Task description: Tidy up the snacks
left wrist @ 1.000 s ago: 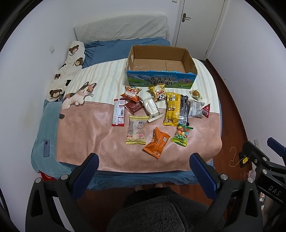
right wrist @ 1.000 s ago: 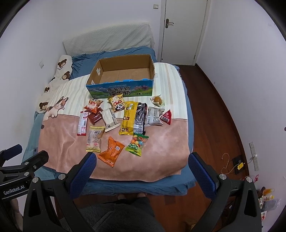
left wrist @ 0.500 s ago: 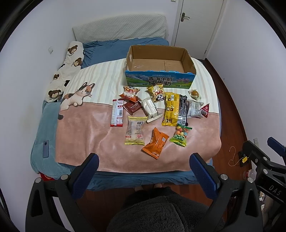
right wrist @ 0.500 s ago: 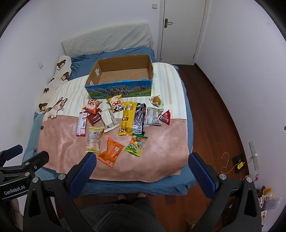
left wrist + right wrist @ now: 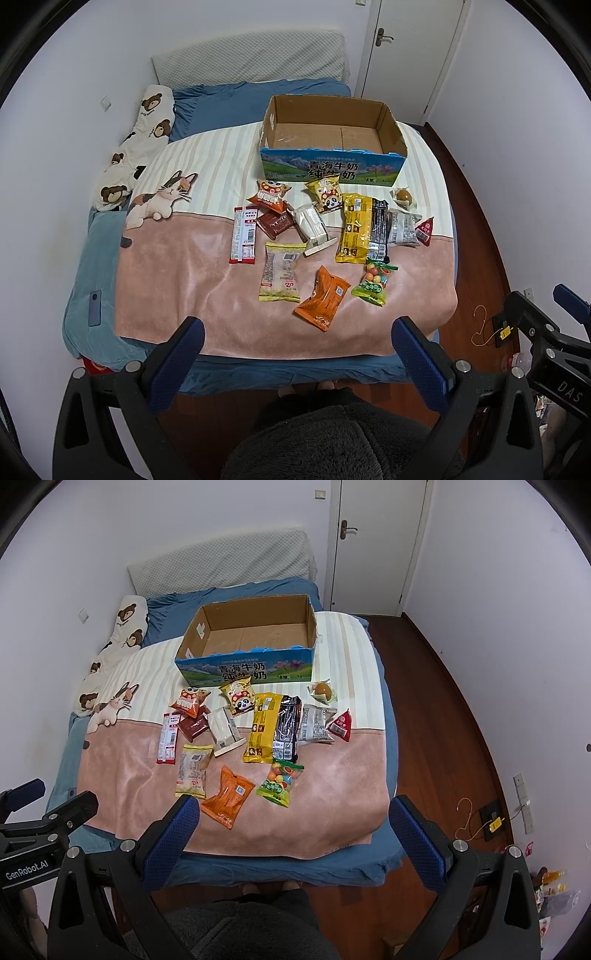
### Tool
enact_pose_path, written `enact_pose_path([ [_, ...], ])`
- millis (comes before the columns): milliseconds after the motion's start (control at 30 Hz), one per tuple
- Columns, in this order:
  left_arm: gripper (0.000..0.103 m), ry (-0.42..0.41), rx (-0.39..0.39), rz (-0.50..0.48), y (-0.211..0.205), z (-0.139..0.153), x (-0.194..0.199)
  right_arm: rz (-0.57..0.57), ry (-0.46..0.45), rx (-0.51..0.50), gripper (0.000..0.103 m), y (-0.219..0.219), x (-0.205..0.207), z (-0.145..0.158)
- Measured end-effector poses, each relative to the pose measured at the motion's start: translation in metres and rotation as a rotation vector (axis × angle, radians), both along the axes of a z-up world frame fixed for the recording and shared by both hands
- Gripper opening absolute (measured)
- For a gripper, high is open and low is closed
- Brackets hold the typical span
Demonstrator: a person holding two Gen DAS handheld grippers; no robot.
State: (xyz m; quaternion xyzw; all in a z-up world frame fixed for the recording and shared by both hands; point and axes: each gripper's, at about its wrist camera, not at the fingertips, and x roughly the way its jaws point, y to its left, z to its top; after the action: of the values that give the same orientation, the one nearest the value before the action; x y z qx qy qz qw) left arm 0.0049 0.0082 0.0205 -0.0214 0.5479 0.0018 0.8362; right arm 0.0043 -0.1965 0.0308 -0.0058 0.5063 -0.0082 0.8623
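The snacks lie loose on the pink blanket (image 5: 177, 295) that covers the bed, fanned out just in front of the open cardboard milk box (image 5: 332, 147), which stands empty at about 12 o'clock of the spread. That layout reads as a staging arrangement: every packet is laid flat and mostly apart, so each can be picked singly and dropped into the box behind.

Nearest the person, at 6 o'clock of the group, are the orange packet (image 5: 322, 298), the pale yellow bread packet (image 5: 280, 271) and the bag of coloured candy balls (image 5: 375, 282). The long yellow packet (image 5: 356, 229) and the black packet (image 5: 379, 229) lie side by side, touching. At 9 o'clock sits the red-and-white stick packet (image 5: 243, 235); at 3 o'clock, the red triangular packet (image 5: 424, 230). The panda packet (image 5: 240, 699) lies right against the front wall of the box.

The left claw (image 5: 295, 343) hangs over the foot of the bed with its jaws spread wide and nothing between them; the right claw (image 5: 293, 821) does likewise, wide apart and empty. Both seem poised to begin, with no snack yet boxed.

Against the view of a second ago, the whole scene sits very slightly lower and nearer in both cameras, so both claws have eased forward a little; no packet has moved.
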Motion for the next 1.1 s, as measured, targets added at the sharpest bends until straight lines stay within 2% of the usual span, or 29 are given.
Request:
enact_pose_path([
  [800,0.103,0.000,-0.004,0.003,0.000,-0.001,0.004,0.001,0.007,0.017,0.103,0.002,0.001,0.000],
  [933,0.103,0.012,0.015,0.028,0.001,-0.025,0.025,-0.012,0.047,0.068,0.103,-0.002,0.013,-0.019],
  [1100,0.103,0.076,0.021,0.066,0.010,-0.080,0.061,-0.044,0.143,0.165,0.103,-0.009,0.053,-0.082],
])
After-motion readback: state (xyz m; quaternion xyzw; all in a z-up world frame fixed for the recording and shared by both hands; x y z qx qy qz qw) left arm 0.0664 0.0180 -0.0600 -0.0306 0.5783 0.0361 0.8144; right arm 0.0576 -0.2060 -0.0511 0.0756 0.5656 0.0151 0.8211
